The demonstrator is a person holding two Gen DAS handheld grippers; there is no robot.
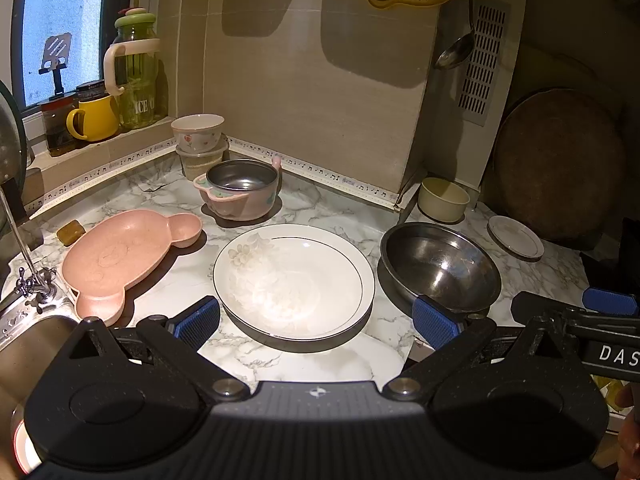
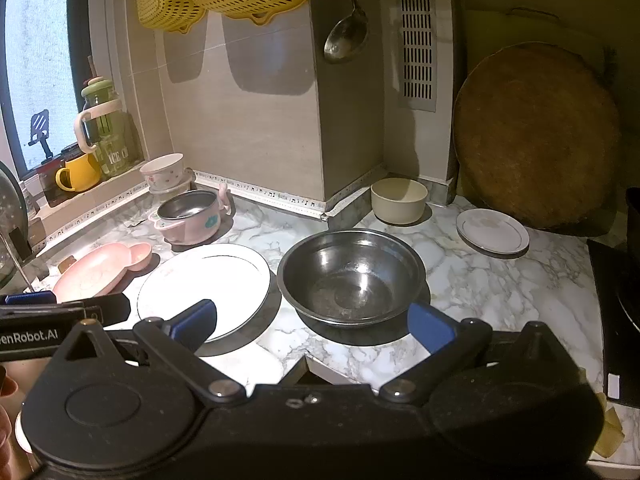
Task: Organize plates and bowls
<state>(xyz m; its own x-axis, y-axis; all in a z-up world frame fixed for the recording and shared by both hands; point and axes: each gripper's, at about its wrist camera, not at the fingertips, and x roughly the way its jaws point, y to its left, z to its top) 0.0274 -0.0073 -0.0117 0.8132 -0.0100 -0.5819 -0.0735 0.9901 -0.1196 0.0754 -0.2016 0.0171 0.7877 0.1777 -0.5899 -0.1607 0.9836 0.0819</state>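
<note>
From the left wrist camera, the left gripper (image 1: 316, 320) hovers with jaws spread wide and empty just short of the large white plate (image 1: 294, 282) lying flat on the marble table (image 1: 328, 204), seemingly lined up to take its near rim. A pink bear-shaped plate (image 1: 124, 256) lies to its left beside the sink (image 1: 36, 332), a steel bowl (image 1: 440, 266) to its right, a small plate (image 1: 515, 237) farther right. From the right wrist camera, the right gripper (image 2: 316, 326) faces the steel bowl (image 2: 352, 276), jaws released and holding nothing; the cream bowl (image 2: 399, 200) and pink-handled bowl (image 2: 188, 216) wait behind, unsorted.
</note>
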